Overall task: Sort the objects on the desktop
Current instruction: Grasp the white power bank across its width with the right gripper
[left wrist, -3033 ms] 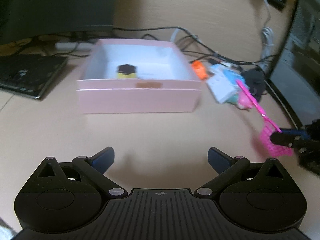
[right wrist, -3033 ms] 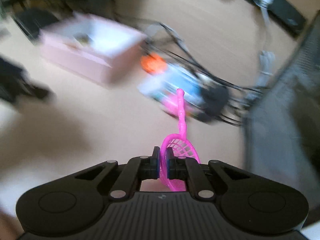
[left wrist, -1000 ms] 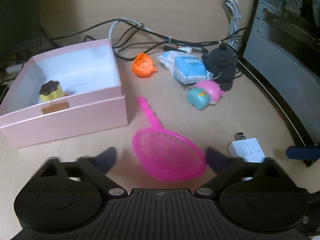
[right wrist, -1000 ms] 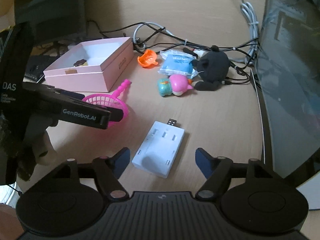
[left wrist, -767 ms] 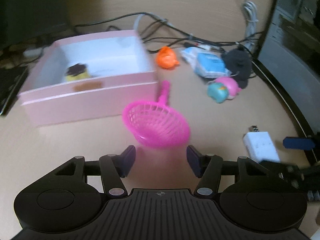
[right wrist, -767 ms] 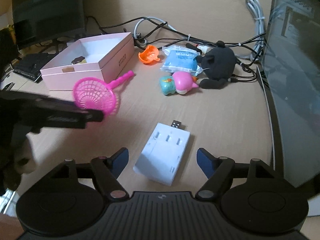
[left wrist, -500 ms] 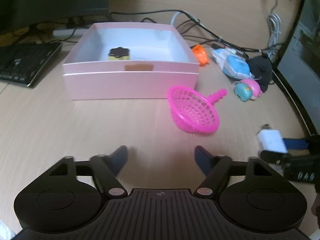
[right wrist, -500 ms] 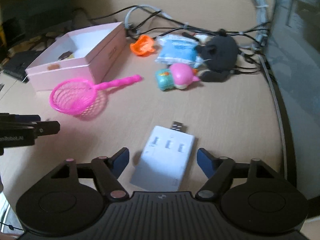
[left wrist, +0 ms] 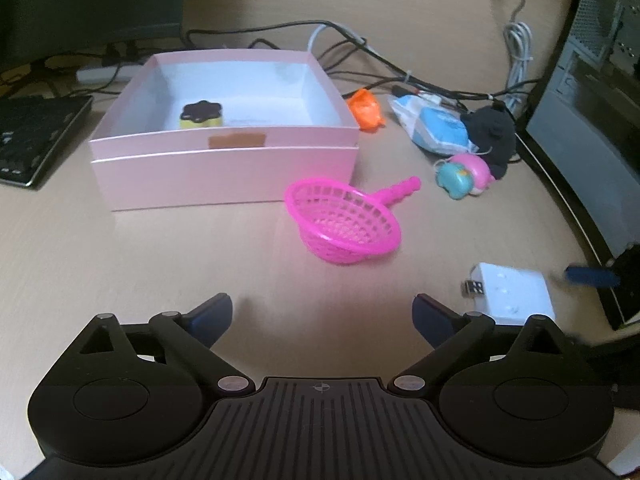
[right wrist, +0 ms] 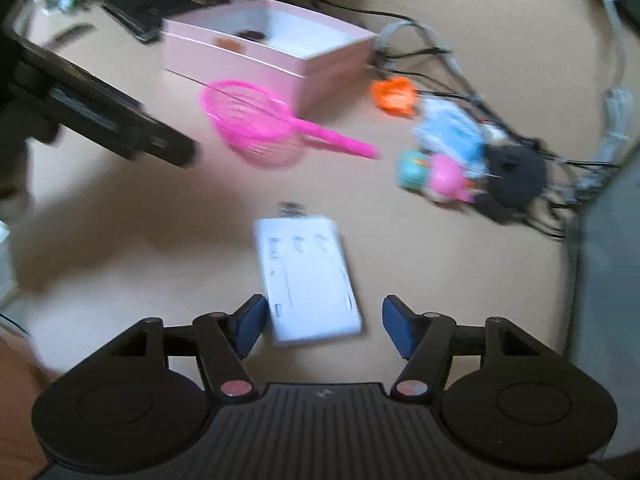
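A pink net scoop (left wrist: 344,224) lies on the desk beside the pink box (left wrist: 224,168), free of both grippers. My left gripper (left wrist: 322,308) hangs short of the scoop; its jaws are opening wide with nothing between them. A yellow and brown toy (left wrist: 200,116) sits inside the box. My right gripper (right wrist: 323,316) straddles the near end of a white USB hub (right wrist: 308,276). Its jaws are opening slightly and the pads stand apart from the hub's sides. The right wrist view is blurred. The left gripper's body (right wrist: 100,116) shows there at the left.
An orange toy (left wrist: 366,110), a blue packet (left wrist: 436,126), a pink and teal toy (left wrist: 464,172) and a black plush (left wrist: 494,136) lie right of the box among cables (left wrist: 400,76). A keyboard (left wrist: 32,132) lies at the left, a computer case (left wrist: 592,100) at the right.
The left gripper let go of the pink scoop, which now rests by the box, and its jaws spread wide. The right gripper rolled and closed in over the white hub.
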Action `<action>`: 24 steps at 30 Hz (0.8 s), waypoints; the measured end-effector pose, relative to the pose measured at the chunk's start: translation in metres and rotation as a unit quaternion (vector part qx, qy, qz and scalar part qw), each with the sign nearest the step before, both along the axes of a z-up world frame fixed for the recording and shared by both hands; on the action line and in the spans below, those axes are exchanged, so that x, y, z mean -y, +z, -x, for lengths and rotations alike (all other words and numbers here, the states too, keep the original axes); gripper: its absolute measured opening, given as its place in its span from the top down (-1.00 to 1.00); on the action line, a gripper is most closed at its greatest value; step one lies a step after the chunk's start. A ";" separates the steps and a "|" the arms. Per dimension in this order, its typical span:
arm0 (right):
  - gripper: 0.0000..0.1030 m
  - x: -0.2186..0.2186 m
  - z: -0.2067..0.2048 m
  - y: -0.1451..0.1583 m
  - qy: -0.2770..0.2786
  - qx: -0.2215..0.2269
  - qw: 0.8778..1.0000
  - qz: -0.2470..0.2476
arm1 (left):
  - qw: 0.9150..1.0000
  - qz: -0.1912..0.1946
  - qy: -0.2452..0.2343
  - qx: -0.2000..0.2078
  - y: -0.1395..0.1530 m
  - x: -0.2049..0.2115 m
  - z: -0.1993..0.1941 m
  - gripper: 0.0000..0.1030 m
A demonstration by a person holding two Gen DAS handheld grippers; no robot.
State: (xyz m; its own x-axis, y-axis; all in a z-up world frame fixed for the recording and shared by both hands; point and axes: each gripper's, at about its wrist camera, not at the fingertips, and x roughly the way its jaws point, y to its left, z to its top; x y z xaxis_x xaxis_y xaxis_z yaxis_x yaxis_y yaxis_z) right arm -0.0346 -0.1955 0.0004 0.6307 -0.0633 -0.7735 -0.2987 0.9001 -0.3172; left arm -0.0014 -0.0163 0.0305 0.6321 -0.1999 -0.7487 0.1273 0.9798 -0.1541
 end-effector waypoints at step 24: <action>-0.89 -0.001 -0.028 -0.024 -0.162 0.085 0.971 -0.152 | 0.997 -0.051 -0.011 0.050 0.020 -0.039 0.033 -0.98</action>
